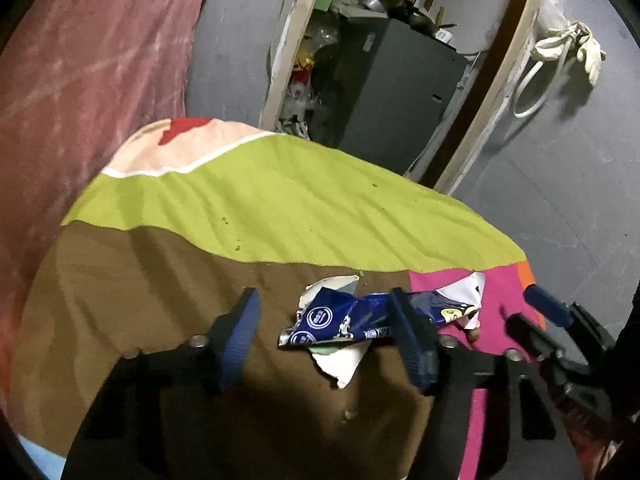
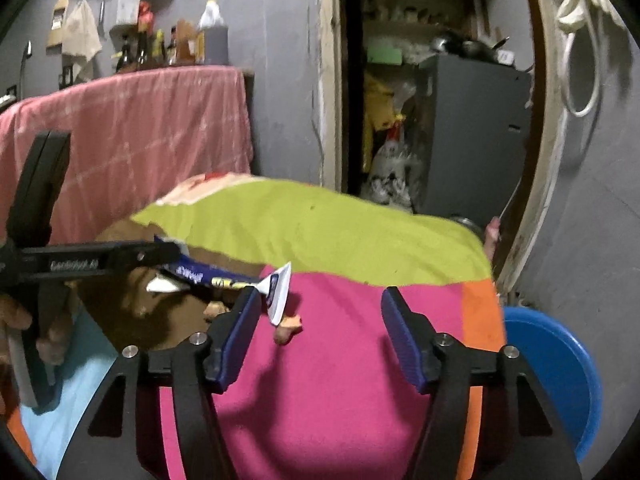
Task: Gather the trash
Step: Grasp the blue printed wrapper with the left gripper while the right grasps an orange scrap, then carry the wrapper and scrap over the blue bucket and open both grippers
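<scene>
A crumpled blue and white wrapper point(image 1: 344, 320) lies on the table's colourful cloth point(image 1: 280, 200), over torn white paper point(image 1: 344, 364). My left gripper point(image 1: 326, 340) is open, its fingers either side of the wrapper's left part, just above the cloth. The right gripper shows at the right edge of that view point(image 1: 540, 312). In the right wrist view my right gripper point(image 2: 316, 336) is open and empty over the pink patch; the wrapper point(image 2: 208, 276) lies left of its left finger, with the left gripper's arm point(image 2: 92, 262) over it. A small brown scrap point(image 2: 286, 330) lies between the right fingers.
A blue basin point(image 2: 560, 380) stands on the floor to the right of the table. A pink-covered counter point(image 2: 120, 140) with bottles is behind on the left. An open doorway point(image 2: 432, 100) with a grey cabinet and bags is behind the table.
</scene>
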The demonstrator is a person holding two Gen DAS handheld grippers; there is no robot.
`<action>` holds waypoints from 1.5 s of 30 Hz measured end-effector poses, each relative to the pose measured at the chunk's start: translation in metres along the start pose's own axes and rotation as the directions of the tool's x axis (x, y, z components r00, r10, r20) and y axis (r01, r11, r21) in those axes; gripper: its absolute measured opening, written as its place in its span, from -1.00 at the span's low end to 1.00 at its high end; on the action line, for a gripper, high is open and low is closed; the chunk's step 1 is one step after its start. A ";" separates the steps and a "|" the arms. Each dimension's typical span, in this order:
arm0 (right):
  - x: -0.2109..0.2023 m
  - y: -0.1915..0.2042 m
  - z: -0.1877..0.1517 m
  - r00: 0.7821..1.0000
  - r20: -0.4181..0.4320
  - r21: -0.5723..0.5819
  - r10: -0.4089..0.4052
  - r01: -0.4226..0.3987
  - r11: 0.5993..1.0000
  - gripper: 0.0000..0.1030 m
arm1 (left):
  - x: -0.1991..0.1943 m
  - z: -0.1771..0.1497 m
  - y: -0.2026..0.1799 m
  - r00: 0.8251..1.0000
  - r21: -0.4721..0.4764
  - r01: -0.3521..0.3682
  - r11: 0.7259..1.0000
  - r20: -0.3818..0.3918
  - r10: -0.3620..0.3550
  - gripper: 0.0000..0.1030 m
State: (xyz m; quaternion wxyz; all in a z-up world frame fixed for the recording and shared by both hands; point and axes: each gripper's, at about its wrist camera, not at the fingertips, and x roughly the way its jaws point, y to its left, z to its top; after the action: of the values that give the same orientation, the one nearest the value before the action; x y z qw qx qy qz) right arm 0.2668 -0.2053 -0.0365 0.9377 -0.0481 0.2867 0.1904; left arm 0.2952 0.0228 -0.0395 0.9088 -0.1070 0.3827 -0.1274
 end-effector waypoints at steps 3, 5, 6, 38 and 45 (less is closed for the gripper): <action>0.011 0.003 -0.001 0.999 -0.049 -0.007 0.019 -0.020 1.000 0.02 | 0.006 -0.001 0.002 0.999 -0.007 0.006 1.000 -0.032 -0.006 -0.34; 0.018 0.003 -0.002 0.996 -0.077 -0.004 0.037 -0.038 0.999 -0.02 | 0.006 -0.002 0.003 0.999 -0.016 0.006 1.000 -0.034 -0.007 -0.39; 0.021 0.004 -0.003 0.995 -0.090 -0.004 0.047 -0.047 0.999 -0.05 | 0.006 -0.001 0.004 0.999 -0.021 0.003 1.000 -0.036 -0.004 -0.44; -0.030 0.011 -0.015 0.998 0.032 0.007 0.050 -0.050 0.999 -0.66 | -0.075 -0.030 -0.024 0.990 -0.077 -0.014 0.997 0.139 0.024 -0.65; -0.089 0.005 -0.003 0.971 0.237 -0.002 -0.043 0.044 0.999 -0.66 | -0.101 -0.021 -0.060 0.959 -0.053 0.014 0.999 0.284 0.001 -0.65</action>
State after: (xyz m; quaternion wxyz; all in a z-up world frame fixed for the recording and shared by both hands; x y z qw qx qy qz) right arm 0.1956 -0.2306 0.0103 0.9689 -0.0349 0.1711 0.1752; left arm 0.2029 -0.0041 0.0317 0.9506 -0.1500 0.2514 -0.1033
